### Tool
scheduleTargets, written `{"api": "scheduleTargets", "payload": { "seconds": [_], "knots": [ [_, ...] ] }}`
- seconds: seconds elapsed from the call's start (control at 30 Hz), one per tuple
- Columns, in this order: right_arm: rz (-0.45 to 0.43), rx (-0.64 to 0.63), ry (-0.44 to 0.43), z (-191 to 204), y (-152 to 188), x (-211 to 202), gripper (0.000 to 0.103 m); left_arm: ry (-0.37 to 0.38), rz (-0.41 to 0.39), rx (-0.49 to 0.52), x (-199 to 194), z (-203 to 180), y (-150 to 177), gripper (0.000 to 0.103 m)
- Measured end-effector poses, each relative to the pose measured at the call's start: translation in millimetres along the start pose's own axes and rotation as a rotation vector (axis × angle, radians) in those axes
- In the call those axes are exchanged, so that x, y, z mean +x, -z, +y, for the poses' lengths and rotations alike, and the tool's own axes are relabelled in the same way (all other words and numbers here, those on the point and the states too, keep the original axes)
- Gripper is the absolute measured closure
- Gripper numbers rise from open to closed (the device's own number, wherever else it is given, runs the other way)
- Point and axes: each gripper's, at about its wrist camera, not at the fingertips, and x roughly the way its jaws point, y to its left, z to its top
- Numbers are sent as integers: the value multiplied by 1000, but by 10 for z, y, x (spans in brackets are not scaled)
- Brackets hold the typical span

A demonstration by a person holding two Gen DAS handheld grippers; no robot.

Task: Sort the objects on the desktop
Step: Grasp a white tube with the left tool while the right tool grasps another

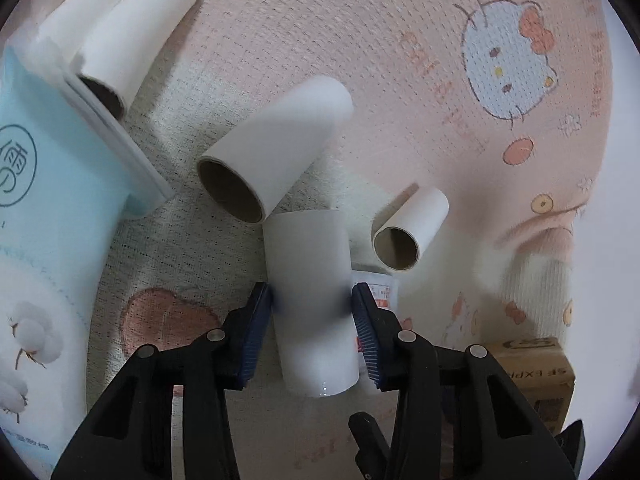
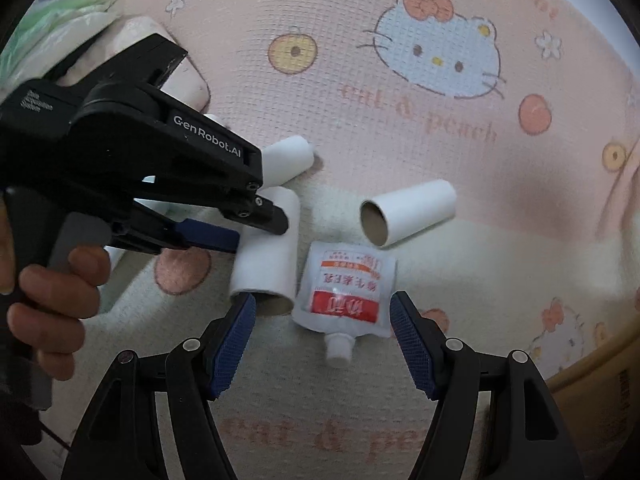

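My left gripper (image 1: 312, 300) is shut on a white paper roll (image 1: 310, 300), its blue pads pressing both sides; the roll also shows in the right wrist view (image 2: 266, 260) with the left gripper (image 2: 256, 232) on it. Other white rolls lie on the pink cat-print blanket (image 1: 400, 60): a large one (image 1: 276, 156), a small one (image 1: 412, 228) that also shows in the right wrist view (image 2: 408, 212), and two at the far left (image 1: 120, 40). My right gripper (image 2: 322, 316) is open and empty, just above a white spouted pouch with a red label (image 2: 346, 292).
A light blue tissue pack (image 1: 48, 240) lies at the left. A brown cardboard box (image 1: 532, 376) sits at the lower right of the left wrist view. A green-white plastic pack (image 2: 60, 12) lies at the far left of the right wrist view.
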Motion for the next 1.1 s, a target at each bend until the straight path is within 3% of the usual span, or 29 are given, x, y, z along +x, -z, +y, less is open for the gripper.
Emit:
{"api": "scheduleTargets", "payload": {
  "seconds": [0.17, 0.43, 0.5, 0.57, 0.7, 0.8, 0.97, 1.03, 1.1],
  "knots": [
    [1, 32, -84, 25, -6, -15, 35, 39, 44, 50, 8, 15, 163, 57],
    [80, 116, -236, 66, 88, 44, 36, 95, 65, 98, -70, 89, 522, 57],
    [100, 153, -274, 57, 135, 39, 39, 99, 53, 121, -106, 89, 587, 57],
    [120, 165, -289, 89, 194, 20, 51, 95, 45, 161, -139, 61, 643, 58],
    [149, 153, -311, 160, 280, -10, 58, 73, 29, 249, -227, -28, 777, 61],
    [185, 183, -327, 152, 302, -27, 58, 51, 53, 290, -277, -75, 835, 63],
    [215, 243, -357, 66, 420, -121, 59, 89, 142, 222, -280, 2, 871, 64],
    [235, 266, -362, 41, 503, -141, 59, 118, 193, 159, -188, 75, 859, 52],
    [250, 286, -376, 17, 580, -143, 59, 129, 212, 87, -96, 174, 827, 51]
  ]
}}
